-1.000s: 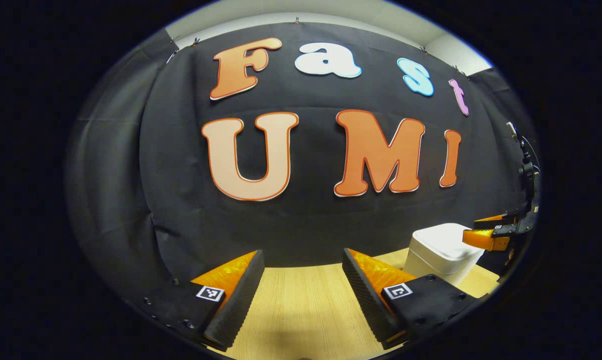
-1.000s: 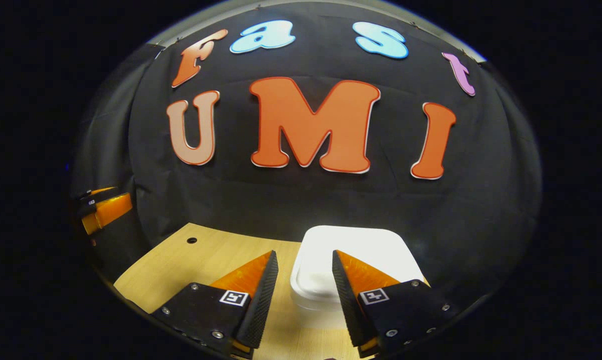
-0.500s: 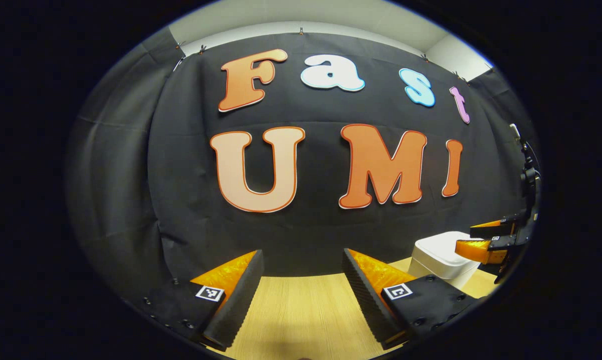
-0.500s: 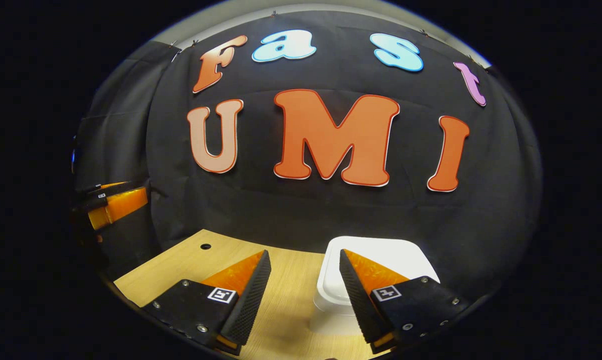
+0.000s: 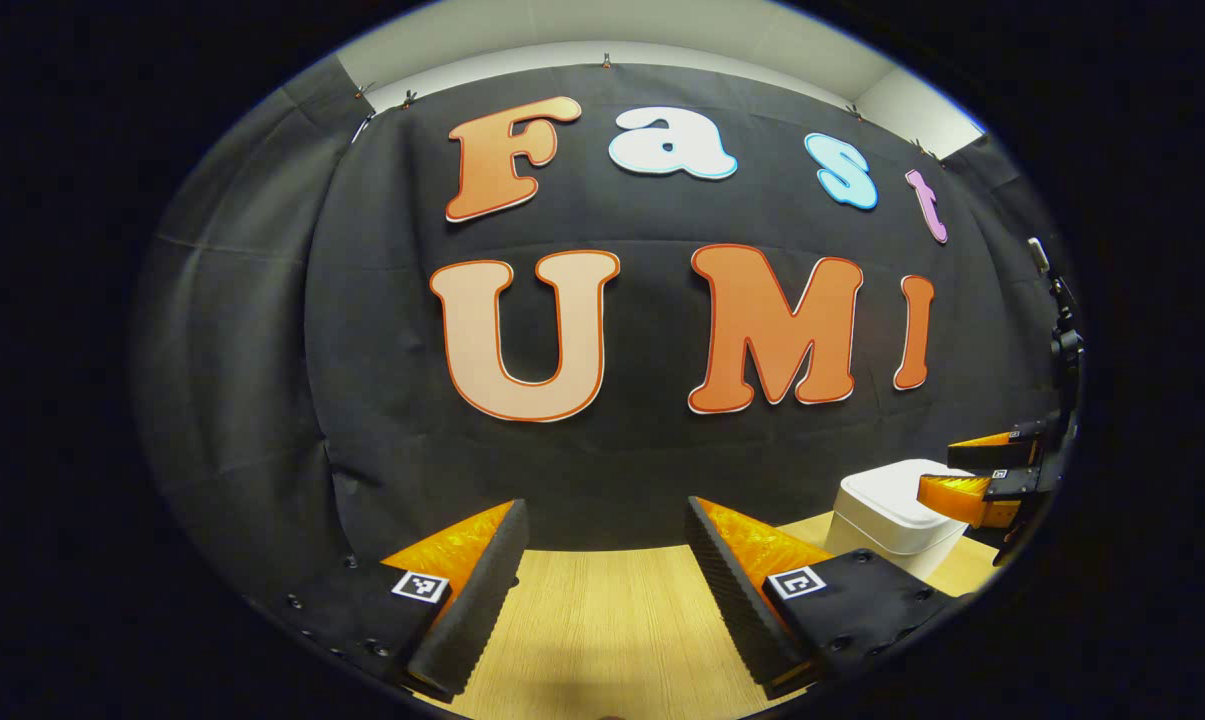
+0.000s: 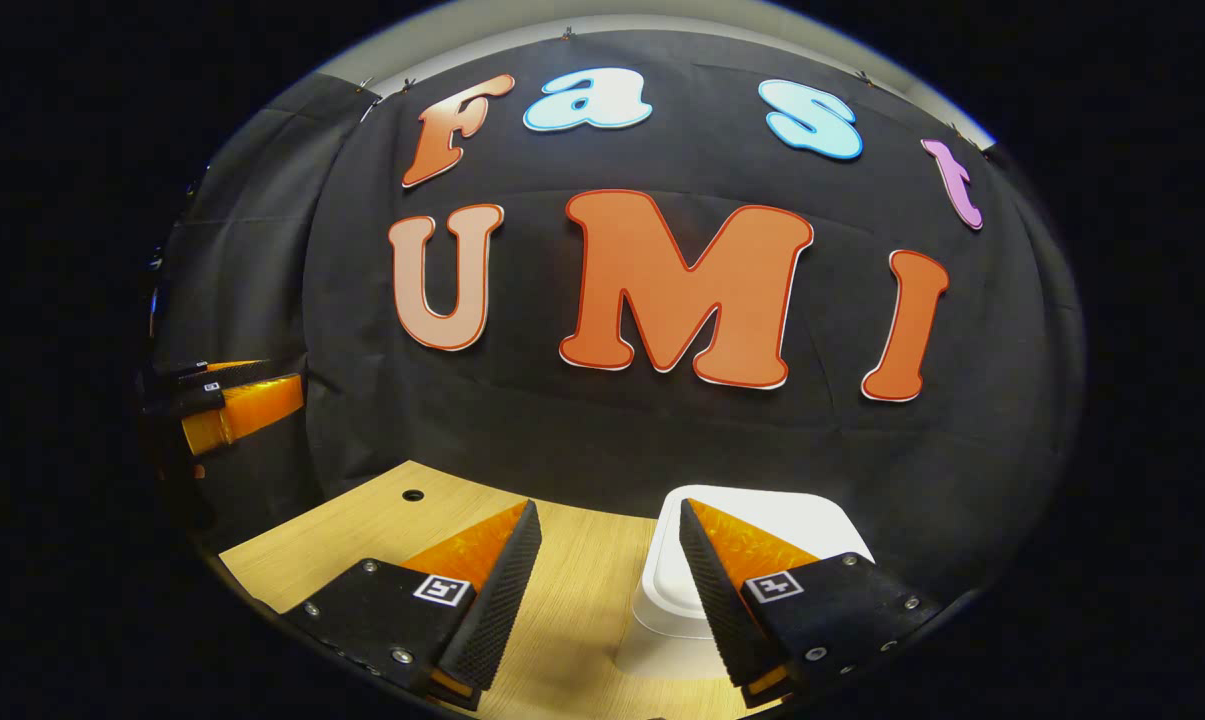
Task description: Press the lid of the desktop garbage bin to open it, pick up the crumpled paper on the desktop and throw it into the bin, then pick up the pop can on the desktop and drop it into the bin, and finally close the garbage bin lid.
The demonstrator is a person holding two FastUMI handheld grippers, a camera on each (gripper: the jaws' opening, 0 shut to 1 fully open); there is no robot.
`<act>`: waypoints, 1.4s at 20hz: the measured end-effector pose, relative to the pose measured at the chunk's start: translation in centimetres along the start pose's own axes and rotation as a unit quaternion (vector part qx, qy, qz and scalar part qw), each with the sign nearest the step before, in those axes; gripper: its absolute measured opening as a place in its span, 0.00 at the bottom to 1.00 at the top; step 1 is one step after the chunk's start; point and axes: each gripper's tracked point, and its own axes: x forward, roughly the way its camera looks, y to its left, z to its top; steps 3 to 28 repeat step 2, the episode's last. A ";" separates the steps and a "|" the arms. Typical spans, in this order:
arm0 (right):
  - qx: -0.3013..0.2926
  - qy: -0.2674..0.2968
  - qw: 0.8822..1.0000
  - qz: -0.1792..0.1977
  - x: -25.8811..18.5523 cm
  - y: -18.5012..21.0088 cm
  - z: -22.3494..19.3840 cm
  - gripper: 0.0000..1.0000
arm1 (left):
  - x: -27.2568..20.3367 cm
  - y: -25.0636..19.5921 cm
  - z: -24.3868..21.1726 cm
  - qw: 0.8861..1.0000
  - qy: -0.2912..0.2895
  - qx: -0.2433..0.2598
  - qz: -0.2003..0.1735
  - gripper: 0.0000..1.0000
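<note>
White garbage bin (image 6: 762, 520), boxy with rounded corners, lid down, standing on the wooden surface (image 6: 582, 590) near the wall. Right hand-held gripper (image 6: 602, 590) spread apart just before it; left hand-held gripper (image 5: 602, 590) likewise parted, holding nothing.

A light wooden desktop (image 5: 602, 620) with a small round hole (image 6: 413, 495) meets the black cloth wall (image 6: 602, 440).

No words, numbers or brand names can be read on anything here. The only signs are small square coded markers (image 5: 420, 587), black patterns on white. 2 sit on the left gripper (image 5: 604, 503), 1 on each finger, and 2 sit likewise on the right gripper (image 6: 608, 504).
</note>
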 end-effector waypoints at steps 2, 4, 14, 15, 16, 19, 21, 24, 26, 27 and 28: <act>-0.002 -0.001 1.000 0.003 0.0 0.0 0.0 0.84 | -0.1 -0.1 -0.1 1.000 0.000 0.001 0.002 0.96; -0.002 -0.001 1.000 0.003 0.0 0.0 0.0 0.84 | -0.1 -0.1 -0.1 1.000 0.000 0.001 0.002 0.96; -0.002 -0.001 1.000 0.003 0.0 0.0 0.0 0.84 | -0.1 -0.1 -0.1 1.000 0.000 0.001 0.002 0.96; -0.002 -0.001 1.000 0.003 0.0 0.0 0.0 0.84 | -0.1 -0.1 -0.1 1.000 0.000 0.001 0.002 0.96; -0.002 -0.001 1.000 0.003 0.0 0.0 0.0 0.84 | -0.1 -0.1 -0.1 1.000 0.000 0.001 0.002 0.96; -0.002 -0.001 1.000 0.003 0.0 0.0 0.0 0.84 | -0.1 -0.1 -0.1 1.000 0.000 0.001 0.002 0.96; -0.002 -0.001 1.000 0.003 0.0 0.0 0.0 0.84 | -0.1 -0.1 -0.1 1.000 0.000 0.001 0.002 0.96; -0.002 -0.001 1.000 0.003 0.0 0.0 0.0 0.84 | -0.1 -0.1 -0.1 1.000 0.000 0.001 0.002 0.96; -0.002 -0.001 1.000 0.003 0.0 0.0 0.0 0.84 | -0.1 -0.1 -0.1 1.000 0.000 0.001 0.002 0.96; -0.002 -0.001 1.000 0.003 0.0 0.0 0.0 0.84 | -0.1 -0.1 -0.1 1.000 0.000 0.001 0.002 0.96; -0.002 -0.001 1.000 0.003 0.0 0.0 0.0 0.84 | -0.1 -0.1 -0.1 1.000 0.000 0.001 0.002 0.96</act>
